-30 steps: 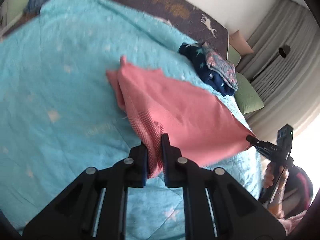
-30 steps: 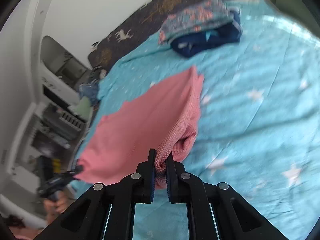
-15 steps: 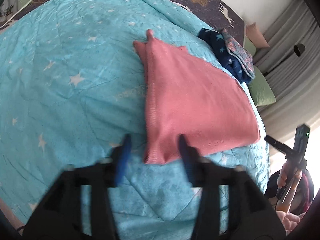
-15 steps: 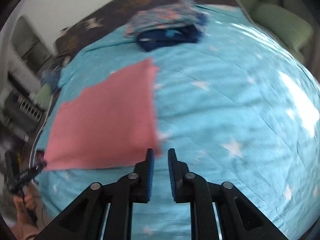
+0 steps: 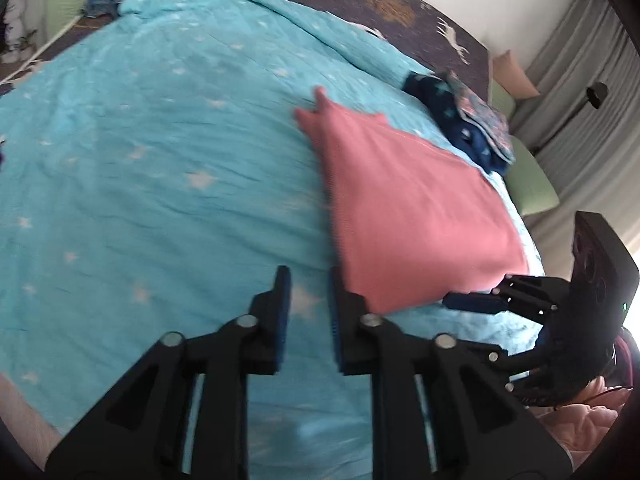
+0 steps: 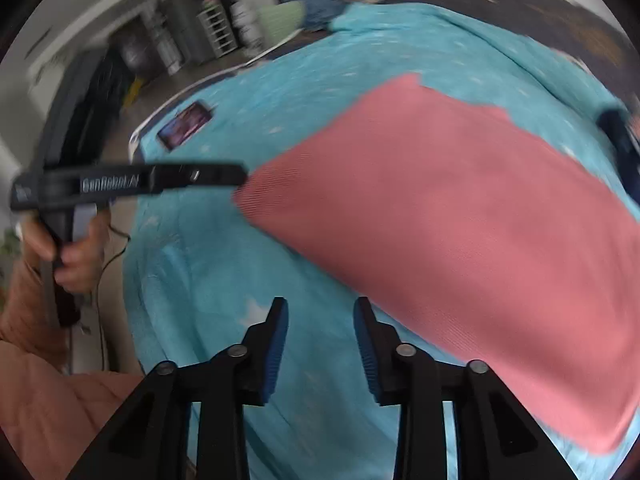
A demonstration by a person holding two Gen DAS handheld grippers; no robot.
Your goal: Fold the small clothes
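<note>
The left gripper hangs over the bed with its jaws parted a little and nothing between them; they have just been closing in, and only starred blanket shows in the gap, the pink garment's near corner lying just beside the right-hand finger. The right gripper stands wider, its jaws having just been opening, and it too holds nothing, with bare blanket under it and the garment's edge passing close by one finger. The pink garment lies flat and folded on the turquoise blanket, near the bed's front edge. Beyond the garment, toward the headboard side, sits a small stack of folded clothes, dark blue with a patterned piece on top, apart from the pink cloth. Past the garment's left side, well away on the blanket, lies a phone with its screen lit. A hand in a peach sleeve grips the left gripper's handle.
</note>
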